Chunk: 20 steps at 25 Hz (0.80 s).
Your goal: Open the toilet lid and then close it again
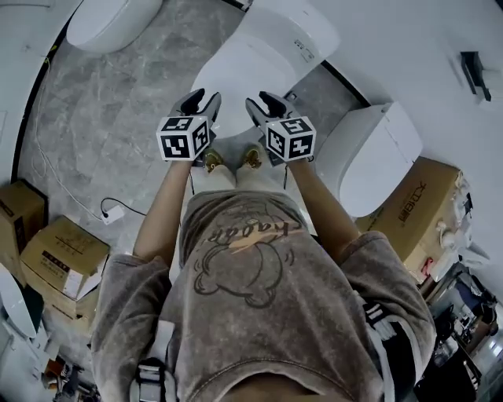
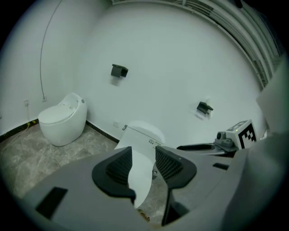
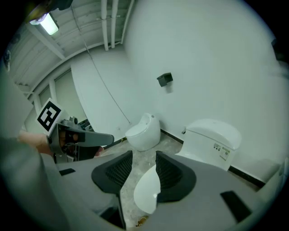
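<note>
**Toilet lid** (image 1: 236,74): smooth white plastic, oval. Its long axis runs from the hinge at the boxy tank (image 1: 292,33) toward the person. It stands tilted, with the free end up at the grippers.

**Left gripper** (image 1: 203,100) and **right gripper** (image 1: 265,102): black ribbed pads. Each is clamped on the lid's near rim, one on either side, and the rim fills the gap between each pair of jaws.

**Floor** (image 1: 118,118): grey veined stone. An egg-shaped toilet (image 1: 110,23) stands near its far left edge.

**Head view only:** the person's grey printed shirt (image 1: 244,267), brown cardboard boxes (image 1: 59,251) along the floor's left edge, and a second toilet (image 1: 369,153) at the right.

**Gripper views only:** the white wall with a black bracket (image 2: 119,70). The right gripper view adds a lit ceiling lamp (image 3: 45,23).
</note>
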### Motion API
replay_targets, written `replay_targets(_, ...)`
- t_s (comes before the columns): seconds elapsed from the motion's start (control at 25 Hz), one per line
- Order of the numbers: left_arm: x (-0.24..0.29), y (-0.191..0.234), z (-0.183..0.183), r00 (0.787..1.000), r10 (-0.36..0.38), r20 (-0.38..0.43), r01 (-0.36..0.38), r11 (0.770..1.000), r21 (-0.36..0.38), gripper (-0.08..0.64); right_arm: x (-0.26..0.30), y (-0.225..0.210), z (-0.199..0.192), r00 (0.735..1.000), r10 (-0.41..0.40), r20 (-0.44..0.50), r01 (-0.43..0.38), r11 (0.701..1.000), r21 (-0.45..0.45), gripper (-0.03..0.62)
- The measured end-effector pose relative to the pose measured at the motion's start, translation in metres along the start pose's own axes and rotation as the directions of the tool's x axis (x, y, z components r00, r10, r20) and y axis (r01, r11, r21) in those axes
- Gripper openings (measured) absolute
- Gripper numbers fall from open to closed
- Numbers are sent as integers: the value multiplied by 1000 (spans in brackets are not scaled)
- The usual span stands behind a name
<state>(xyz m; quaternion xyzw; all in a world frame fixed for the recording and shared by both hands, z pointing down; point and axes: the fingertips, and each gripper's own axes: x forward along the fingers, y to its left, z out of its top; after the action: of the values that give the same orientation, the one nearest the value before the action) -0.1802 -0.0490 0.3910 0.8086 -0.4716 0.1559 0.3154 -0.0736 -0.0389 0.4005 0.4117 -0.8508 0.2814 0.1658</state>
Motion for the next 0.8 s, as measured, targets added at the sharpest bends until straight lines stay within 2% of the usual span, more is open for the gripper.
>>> replay_targets(0.28, -51, -45, 53, 992, -74, 98, 70, 997, 44, 169, -65, 28, 62, 990, 43, 137, -32, 996, -82, 176)
replay_targets(0.52, -80, -54, 74, 979, -106, 175, 93, 992, 82, 169, -107, 42, 98, 959, 63, 276, -27, 991, -131, 174)
replay_targets(0.6, -87, -56, 79, 968, -105, 228, 79, 990, 121, 167, -116, 39, 101, 948, 46, 316, 6, 987, -162, 127)
replay_targets(0.68, -93, -58, 82, 952, -101, 288, 55, 985, 163, 112, -123, 32, 101, 936, 20, 352, 43, 985, -170, 91)
replay_targets(0.76, -98, -60, 84, 934, -106, 342, 51, 985, 166, 26, -128, 25, 99, 921, 1, 389, 68, 984, -164, 60)
replay_targets(0.8, -100, -61, 84, 925, -111, 364, 54, 985, 163, 15, -130, 23, 97, 914, -2, 406, 75, 983, -165, 45)
